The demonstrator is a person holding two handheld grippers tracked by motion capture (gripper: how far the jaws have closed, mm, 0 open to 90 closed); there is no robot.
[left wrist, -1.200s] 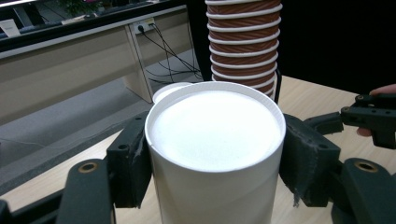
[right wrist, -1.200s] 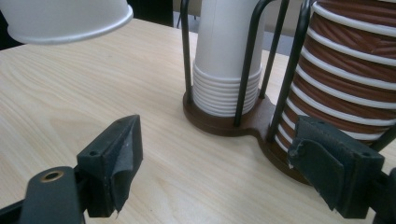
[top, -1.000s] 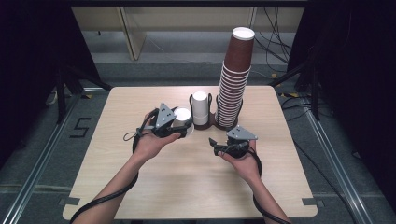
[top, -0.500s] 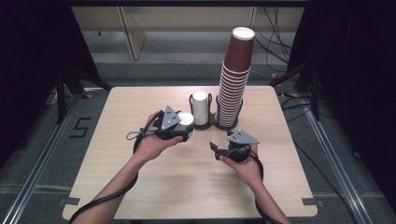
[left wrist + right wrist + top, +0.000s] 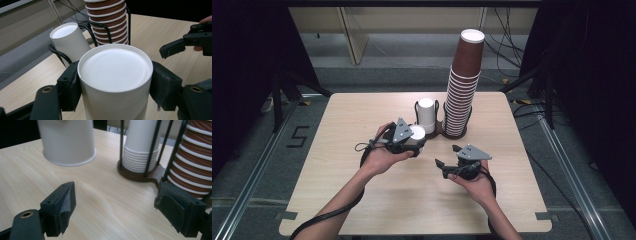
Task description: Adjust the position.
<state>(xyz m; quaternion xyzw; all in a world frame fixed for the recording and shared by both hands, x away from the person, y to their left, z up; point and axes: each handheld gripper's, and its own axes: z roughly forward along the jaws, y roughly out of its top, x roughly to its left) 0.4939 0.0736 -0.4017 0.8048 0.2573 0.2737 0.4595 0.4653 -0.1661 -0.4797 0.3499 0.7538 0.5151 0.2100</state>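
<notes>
A white paper cup (image 5: 115,75) stands upside down, base up, with my left gripper (image 5: 115,86) shut on its sides; both pads (image 5: 70,85) press the wall. From above, that cup (image 5: 417,132) and the left gripper (image 5: 416,142) are just left of the cup holder. In the right gripper view the cup's rim (image 5: 67,161) sits close to the tabletop; I cannot tell whether it touches. My right gripper (image 5: 117,210) is open with only bare wood between its jaws. It (image 5: 447,156) lies right of the held cup and points toward the holder.
A dark wire holder (image 5: 452,133) at the back centre carries a short stack of white cups (image 5: 426,111) and a tall stack of brown cups (image 5: 464,85). The wooden table (image 5: 362,210) has bare room in front and on both sides.
The left gripper and its cup have drifted slightly to the right, toward the holder. The right gripper has barely moved and stays open.
</notes>
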